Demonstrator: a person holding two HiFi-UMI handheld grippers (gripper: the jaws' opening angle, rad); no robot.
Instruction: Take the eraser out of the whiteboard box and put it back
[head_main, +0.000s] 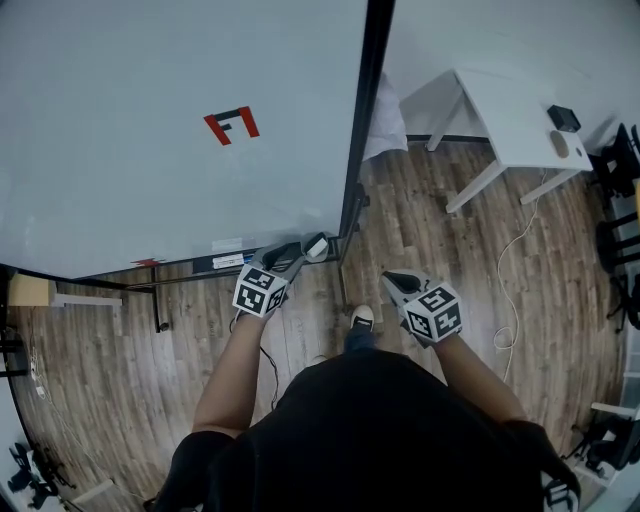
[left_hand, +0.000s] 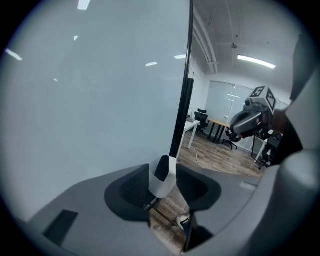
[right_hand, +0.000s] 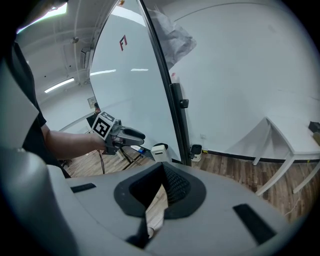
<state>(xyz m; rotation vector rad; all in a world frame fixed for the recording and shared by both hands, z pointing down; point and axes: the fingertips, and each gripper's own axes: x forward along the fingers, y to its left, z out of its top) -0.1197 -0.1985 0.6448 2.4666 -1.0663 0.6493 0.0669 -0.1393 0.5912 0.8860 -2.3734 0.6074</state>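
Closest to the lens in the left gripper view, the left gripper (left_hand: 163, 169) has its jaws clamped on the eraser (left_hand: 161, 185). It is a white block with a dark felt face, and it stands upright between the pads at centre frame.

In the head view the eraser sits just below the lower right corner of the whiteboard (head_main: 150, 120). The whiteboard box (head_main: 228, 262), a dark tray along the board's bottom edge, lies just to its left, and the eraser looks clear of it. The take-out step therefore looks done and the return step is due. That probably means swinging the eraser left and down over the tray, setting it flat inside, then opening the jaws.

The left forearm reaches up from lower centre, and its gripper slants toward the upper right. The right gripper (head_main: 393, 281) hangs over the wood floor at centre right, well apart from the box. Its jaws are together on nothing, and it points toward the upper left.
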